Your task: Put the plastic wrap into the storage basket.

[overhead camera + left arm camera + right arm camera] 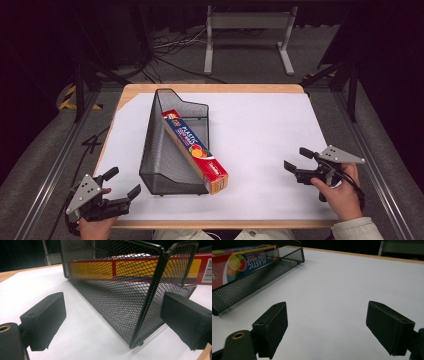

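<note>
Two grippers are what we hold at the near edge of the white-covered wooden table [260, 130], and neither has anything in it. Our left gripper [122, 183] has its jaws spread wide, aimed at the near left corner of the black wire-mesh file holder [170, 150], near it but not touching. Our right gripper [296, 159] is likewise spread, well apart on the right over bare table. The long red and blue plastic-wrap box [196, 150] lies slanted in the holder, its far end inside and its near end poking out past the holder's near right corner. We judge this the approach, before any grasp. Next, we would likely bring one gripper to the box's protruding near end and close across its narrow width.
</note>
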Demonstrator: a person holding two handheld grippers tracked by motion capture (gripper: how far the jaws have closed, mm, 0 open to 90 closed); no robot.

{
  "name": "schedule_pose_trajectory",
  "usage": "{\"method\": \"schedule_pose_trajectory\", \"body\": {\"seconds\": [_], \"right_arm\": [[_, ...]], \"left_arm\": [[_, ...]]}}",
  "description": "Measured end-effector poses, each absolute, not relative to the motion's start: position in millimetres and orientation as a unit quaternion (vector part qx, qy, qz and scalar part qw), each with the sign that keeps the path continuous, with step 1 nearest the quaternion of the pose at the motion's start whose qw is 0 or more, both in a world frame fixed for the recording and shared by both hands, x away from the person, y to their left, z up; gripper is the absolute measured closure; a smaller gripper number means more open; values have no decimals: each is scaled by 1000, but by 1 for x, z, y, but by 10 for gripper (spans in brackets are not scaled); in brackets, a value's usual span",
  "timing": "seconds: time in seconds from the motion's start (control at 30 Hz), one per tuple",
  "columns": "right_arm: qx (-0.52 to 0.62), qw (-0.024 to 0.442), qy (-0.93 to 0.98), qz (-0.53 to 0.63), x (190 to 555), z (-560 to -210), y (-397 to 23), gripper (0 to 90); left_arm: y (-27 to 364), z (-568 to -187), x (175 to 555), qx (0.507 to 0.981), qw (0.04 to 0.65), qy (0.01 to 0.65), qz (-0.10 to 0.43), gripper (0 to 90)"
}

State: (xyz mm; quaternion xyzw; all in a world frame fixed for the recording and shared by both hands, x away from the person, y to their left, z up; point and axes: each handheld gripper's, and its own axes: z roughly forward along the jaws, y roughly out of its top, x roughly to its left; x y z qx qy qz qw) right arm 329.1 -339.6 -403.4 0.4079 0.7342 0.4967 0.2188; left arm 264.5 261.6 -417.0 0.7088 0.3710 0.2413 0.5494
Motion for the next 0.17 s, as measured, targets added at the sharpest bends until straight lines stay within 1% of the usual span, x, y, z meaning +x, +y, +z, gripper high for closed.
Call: {"method": "schedule_pose_trajectory", "body": {"seconds": [0.17], "right_arm": [[404, 229, 728, 505, 325, -410, -345, 190]], "left_arm": [[261, -417, 266, 708, 552, 369, 241, 74]]}}
